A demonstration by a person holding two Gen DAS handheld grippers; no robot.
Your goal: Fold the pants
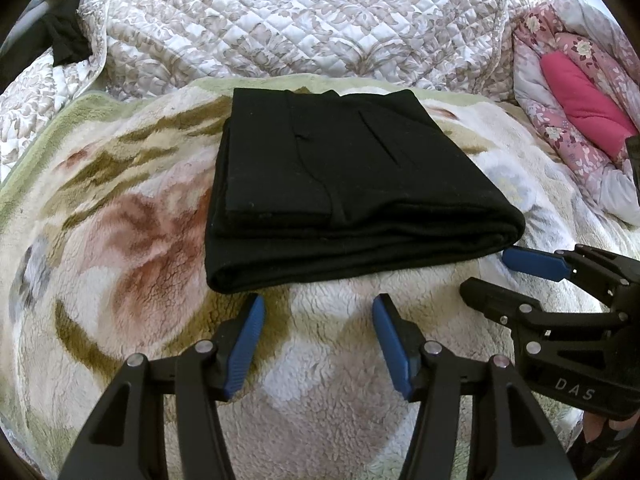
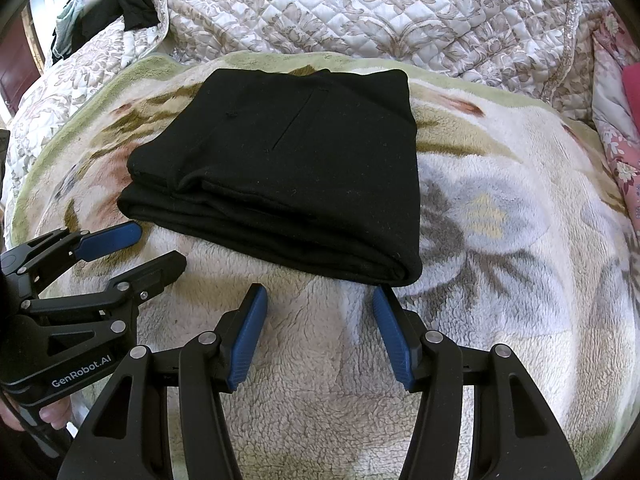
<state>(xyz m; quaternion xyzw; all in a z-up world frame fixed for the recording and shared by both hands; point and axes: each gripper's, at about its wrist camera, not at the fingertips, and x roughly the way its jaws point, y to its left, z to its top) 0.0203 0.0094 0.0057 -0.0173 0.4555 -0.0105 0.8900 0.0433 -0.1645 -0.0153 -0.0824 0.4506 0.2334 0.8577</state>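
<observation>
1. Low in the frame of its own camera, the left gripper (image 1: 318,304) hung with its jaws spread and nothing between them, over the fleece blanket (image 1: 132,240).
2. The right gripper (image 2: 320,294) was likewise agape and empty.
3. Just past both sets of fingertips, at mid-frame, the black pants (image 1: 340,184) lay folded into a neat stack on the blanket.
4. Across the top of the frame lay a quilted bedspread (image 1: 300,20); a pink floral quilt (image 1: 576,96) was bunched at upper right.

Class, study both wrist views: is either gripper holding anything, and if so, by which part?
Nothing is held. The left gripper and right gripper are both open, apart from the folded black pants on the fleece blanket.
</observation>
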